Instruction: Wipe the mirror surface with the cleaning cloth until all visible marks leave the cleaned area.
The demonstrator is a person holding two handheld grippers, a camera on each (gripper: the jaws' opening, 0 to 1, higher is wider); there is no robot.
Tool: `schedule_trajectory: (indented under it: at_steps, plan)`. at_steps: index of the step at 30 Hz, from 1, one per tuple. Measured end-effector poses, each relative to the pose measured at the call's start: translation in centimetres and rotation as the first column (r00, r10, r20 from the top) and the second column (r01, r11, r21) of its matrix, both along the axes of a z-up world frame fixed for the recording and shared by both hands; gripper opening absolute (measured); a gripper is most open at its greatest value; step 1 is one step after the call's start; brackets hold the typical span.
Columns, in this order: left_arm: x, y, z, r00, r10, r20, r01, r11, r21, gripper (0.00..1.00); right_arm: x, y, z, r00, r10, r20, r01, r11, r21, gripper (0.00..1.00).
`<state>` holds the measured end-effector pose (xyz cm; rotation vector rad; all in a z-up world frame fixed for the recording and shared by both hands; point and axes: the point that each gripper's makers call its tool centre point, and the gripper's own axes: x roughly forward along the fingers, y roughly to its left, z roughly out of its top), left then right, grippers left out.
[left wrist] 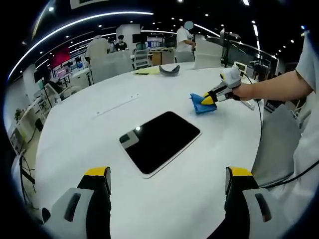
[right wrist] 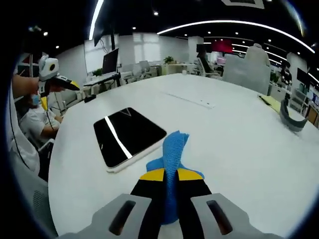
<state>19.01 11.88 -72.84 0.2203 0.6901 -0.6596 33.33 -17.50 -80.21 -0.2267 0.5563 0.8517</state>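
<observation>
Mirror [left wrist: 159, 142] is lying flat on the white bench [left wrist: 75, 129], untouched. Right claw [right wrist: 169, 175] is pinching the blue cloth [right wrist: 172, 154] just beside the mirror; left claw [left wrist: 167, 174] is hovering wide near it. Wiping seemingly isn't begun.

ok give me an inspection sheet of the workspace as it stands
surface: white round table, no spills seen
job's things: mirror lies flat with a dark face reflecting ceiling lights, marks too small to tell; blue cloth beside the mirror, not on it
clutter: grey curved object and a yellow sheet at the far edge; a thin white strip on the table
grippers: left gripper open above the table short of the mirror; right gripper shut on the cloth
cables: a black cable hangs over the table edge
surroundings: open office, chairs around the table, people at the back
</observation>
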Motion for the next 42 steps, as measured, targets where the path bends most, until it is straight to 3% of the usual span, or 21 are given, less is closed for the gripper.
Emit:
schedule_trajectory:
  at_steps: [13, 24, 42]
  plan:
    - [0.1, 0.1, 0.0, 1.0, -0.014, 0.008, 0.014, 1.0, 0.003, 0.96, -0.1, 1.6, 0.5, 1.0, 0.021, 0.008, -0.02, 1.0, -0.012, 0.03]
    - [-0.3, -0.5, -0.4, 0.999, -0.032, 0.007, 0.032, 0.999, -0.004, 0.96, 1.1, 6.4, 2.3, 0.996, 0.074, 0.039, -0.075, 0.997, 0.017, 0.03]
    - [-0.7, 0.5, -1.7, 1.0, 0.023, -0.001, -0.023, 0.999, -0.037, 0.96, 2.3, 14.4, 3.3, 0.984, 0.174, 0.046, -0.175, 0.984, 0.031, 0.03]
